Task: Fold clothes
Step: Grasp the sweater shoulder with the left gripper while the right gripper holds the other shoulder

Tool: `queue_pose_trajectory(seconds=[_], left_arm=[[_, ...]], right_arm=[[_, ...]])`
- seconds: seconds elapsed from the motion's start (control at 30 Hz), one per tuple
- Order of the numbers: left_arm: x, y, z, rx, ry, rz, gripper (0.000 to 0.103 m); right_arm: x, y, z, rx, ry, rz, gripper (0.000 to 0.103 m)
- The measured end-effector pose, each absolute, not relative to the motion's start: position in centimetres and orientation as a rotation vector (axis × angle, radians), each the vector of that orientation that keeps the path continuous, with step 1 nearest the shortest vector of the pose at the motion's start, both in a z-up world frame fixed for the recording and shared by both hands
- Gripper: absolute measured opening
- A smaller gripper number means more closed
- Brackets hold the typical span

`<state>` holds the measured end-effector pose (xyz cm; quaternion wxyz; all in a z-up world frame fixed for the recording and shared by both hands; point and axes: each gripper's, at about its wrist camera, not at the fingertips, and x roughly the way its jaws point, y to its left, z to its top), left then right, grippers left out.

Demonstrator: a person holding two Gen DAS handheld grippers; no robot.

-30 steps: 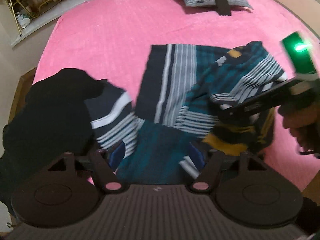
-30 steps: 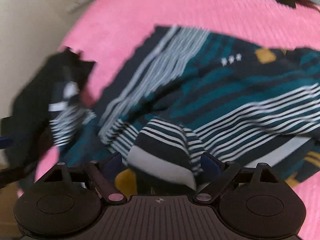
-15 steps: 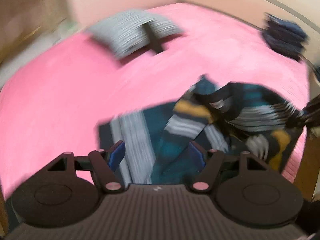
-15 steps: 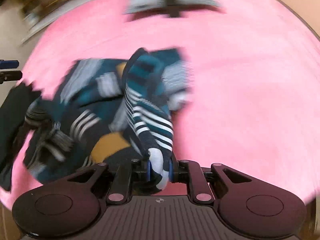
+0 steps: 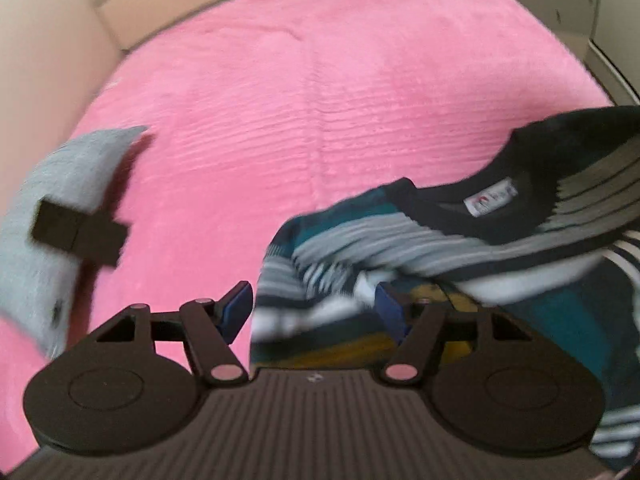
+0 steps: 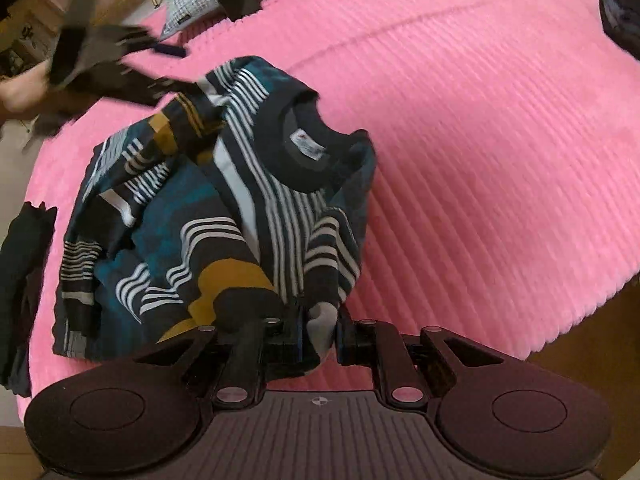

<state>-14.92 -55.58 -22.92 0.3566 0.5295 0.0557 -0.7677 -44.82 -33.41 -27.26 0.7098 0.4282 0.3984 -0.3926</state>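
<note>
Right fingers (image 6: 300,330) pinching sweater (image 6: 224,216), left fingers (image 5: 236,308) apart

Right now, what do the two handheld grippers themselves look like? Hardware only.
Both match: left gripper and right gripper have a dark ribbed body with a small crosshair mark, two round black discs at its sides, black linkage arms on pale pink pivot pins, and blue finger pads. No cables or sleeves visible.

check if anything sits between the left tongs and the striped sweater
Nothing visible does. The left tongs are open, with the bunched edge of the striped sweater directly between and ahead of the fingers. The grey pillow lies well off to the side on the pink bedspread. The right tongs are shut on the sweater's cuff.
</note>
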Motion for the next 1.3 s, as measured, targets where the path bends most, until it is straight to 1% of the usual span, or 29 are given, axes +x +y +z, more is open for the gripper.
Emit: queue_pose_trajectory(seconds=[0.07,0.13,0.2,0.23,0.3,0.33,0.4,0.43,0.47,0.5,0.53,0.63,0.73,0.77,0.8,0.83,0.87,0.9,0.93,1.0,1.1,1.3], left_arm=[[-16.0,-58.6,-25.0,1.412,0.155,-1.974,0.064],[-16.9,-61.2,-26.7,1.449,0.184,-1.956,0.064],[-16.9,-63.6,-28.1,1.489,0.273,-1.925,0.063],[-16.8,-64.7,-28.8,1.509,0.330,-1.910,0.060],[-16.3,-66.0,-29.6,1.517,0.450,-1.894,0.033],[-16.1,-66.3,-29.7,1.510,0.497,-1.887,0.029],[-15.9,-66.2,-29.4,1.512,0.534,-1.881,0.010],[-16.0,-65.8,-29.0,1.519,0.518,-1.888,0.009],[-15.9,-65.3,-28.4,1.518,0.490,-1.898,0.008],[-15.7,-64.7,-27.6,1.507,0.469,-1.909,0.007],[-15.4,-64.3,-26.8,1.487,0.459,-1.915,0.007],[-14.0,-63.1,-24.3,1.404,0.455,-1.926,0.007],[-12.8,-62.0,-23.0,1.344,0.463,-1.933,0.007],[-12.6,-61.6,-22.7,1.332,0.459,-1.929,0.007],[-12.3,-61.3,-22.4,1.320,0.455,-1.926,0.007],[-12.0,-60.9,-22.1,1.306,0.452,-1.922,0.007],[-11.7,-60.4,-21.4,1.284,0.449,-1.917,0.007],[-11.4,-59.9,-20.7,1.261,0.447,-1.912,0.007],[-11.0,-59.2,-19.9,1.236,0.446,-1.905,0.007],[-10.4,-57.5,-17.5,1.184,0.442,-1.871,0.007],[-9.5,-54.1,-12.7,1.089,0.406,-1.787,0.007],[-7.4,-46.4,-0.3,0.805,0.303,-1.555,0.006]], right_arm=[[-46.0,-33.5,-28.1,0.970,0.883,-0.890,0.007],[-47.5,-33.6,-28.8,1.001,0.876,-0.898,0.007],[-48.3,-34.0,-29.3,1.009,0.869,-0.880,0.006],[-48.6,-34.3,-29.5,1.013,0.866,-0.871,0.002],[-49.0,-34.8,-29.8,1.021,0.856,-0.858,0.002],[-49.0,-35.0,-29.9,1.025,0.850,-0.855,0.002],[-49.1,-35.6,-30.0,1.034,0.837,-0.847,0.004],[-49.1,-35.8,-30.1,1.038,0.829,-0.845,0.025],[-49.0,-35.8,-30.0,1.046,0.802,-0.855,0.066],[-49.0,-35.7,-29.8,1.052,0.767,-0.861,0.082],[-48.9,-35.7,-29.6,1.058,0.743,-0.863,0.087],[-48.3,-36.2,-30.5,1.110,0.704,-0.882,0.087],[-48.2,-37.5,-33.3,1.189,0.680,-0.956,0.087],[-48.3,-37.9,-34.3,1.218,0.679,-0.976,0.080],[-48.4,-38.3,-35.2,1.246,0.678,-0.994,0.068],[-48.5,-38.5,-36.0,1.279,0.683,-0.990,0.042],[-48.5,-38.5,-36.3,1.290,0.693,-0.976,0.033],[-48.4,-38.5,-36.1,1.282,0.706,-0.953,0.020],[-48.4,-38.5,-35.8,1.272,0.719,-0.930,0.002],[-48.8,-38.8,-33.6,1.206,0.726,-0.896,0.002],[-48.7,-39.6,-26.8,1.024,0.660,-0.900,0.002],[-48.4,-41.0,-13.2,0.662,0.523,-0.893,0.002]])
